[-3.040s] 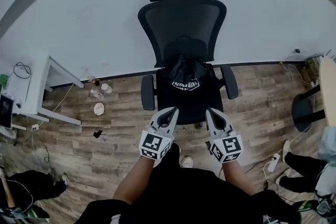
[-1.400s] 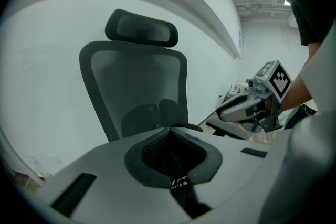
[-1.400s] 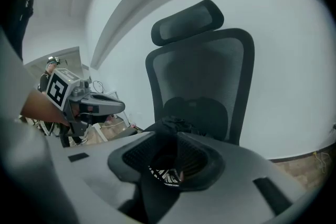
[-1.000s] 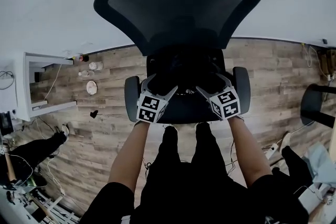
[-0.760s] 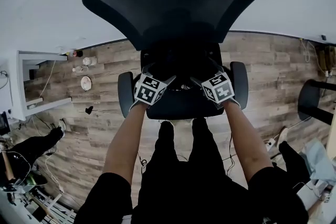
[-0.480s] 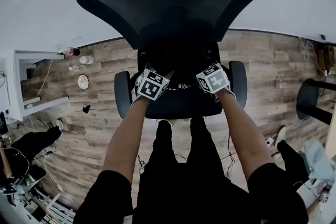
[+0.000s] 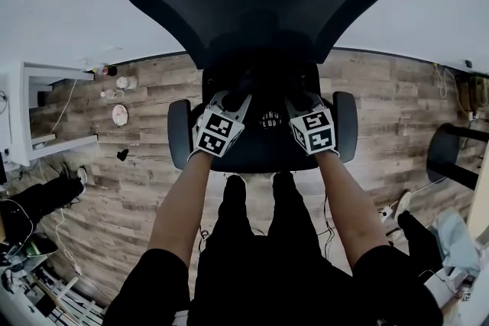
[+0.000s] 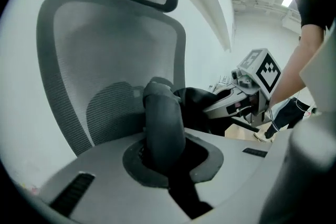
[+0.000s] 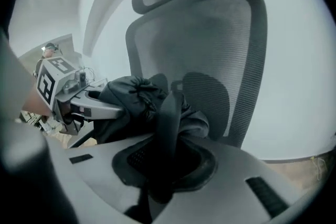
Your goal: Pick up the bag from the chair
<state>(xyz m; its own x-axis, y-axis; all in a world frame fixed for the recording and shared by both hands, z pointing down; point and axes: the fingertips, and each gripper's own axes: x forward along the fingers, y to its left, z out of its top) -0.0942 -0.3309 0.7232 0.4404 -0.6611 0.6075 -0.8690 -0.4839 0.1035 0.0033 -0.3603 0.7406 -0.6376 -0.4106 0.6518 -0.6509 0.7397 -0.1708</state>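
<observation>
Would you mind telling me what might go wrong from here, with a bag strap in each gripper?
First, the left gripper is shut on the left strap and the right gripper on the right strap, each on a narrow bunched section, so either strap may slip out under load. Second, the bag lies close to the backrest, between the armrests, so it could snag when lifted.

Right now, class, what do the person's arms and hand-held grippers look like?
The left hand-held gripper and right hand-held gripper each have a pale grey moulded body and a white cube bearing black square markers. Forearms are bare; black short sleeves cover the upper arms.
</observation>
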